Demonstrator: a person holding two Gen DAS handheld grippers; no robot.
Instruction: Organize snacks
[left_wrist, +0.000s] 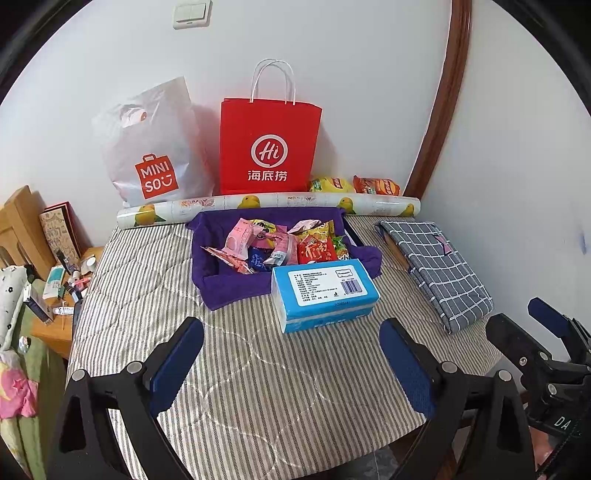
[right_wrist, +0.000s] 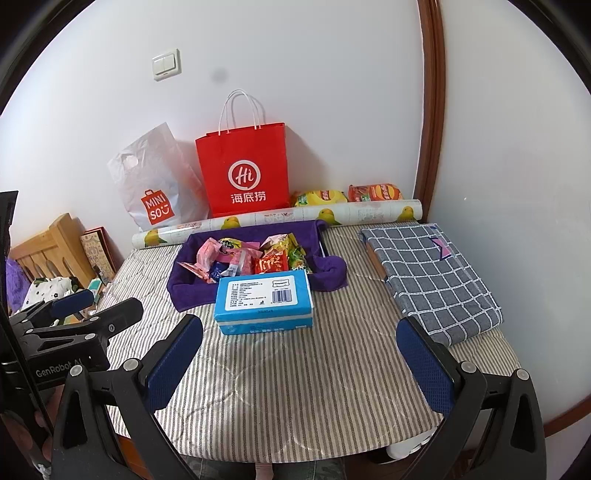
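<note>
A purple cloth-lined box (left_wrist: 229, 284) (right_wrist: 192, 291) at the middle back of the striped table holds several snack packets (left_wrist: 280, 243) (right_wrist: 255, 254). Two chip bags, yellow (left_wrist: 330, 184) (right_wrist: 319, 197) and orange (left_wrist: 376, 185) (right_wrist: 375, 192), lie against the wall behind a printed paper roll (left_wrist: 273, 205) (right_wrist: 280, 218). My left gripper (left_wrist: 291, 365) is open and empty, held above the table's front. My right gripper (right_wrist: 299, 365) is open and empty, beside it on the right. Each gripper shows in the other's view, left (right_wrist: 77, 314), right (left_wrist: 532, 328).
A blue tissue pack (left_wrist: 325, 291) (right_wrist: 264, 301) sits right in front of the box. A red paper bag (left_wrist: 269, 147) (right_wrist: 243, 171) and white Miniso bag (left_wrist: 155, 147) (right_wrist: 155, 181) stand against the wall. A folded checked cloth (left_wrist: 439, 266) (right_wrist: 428, 277) lies right. A cluttered wooden stand (left_wrist: 55, 295) is left.
</note>
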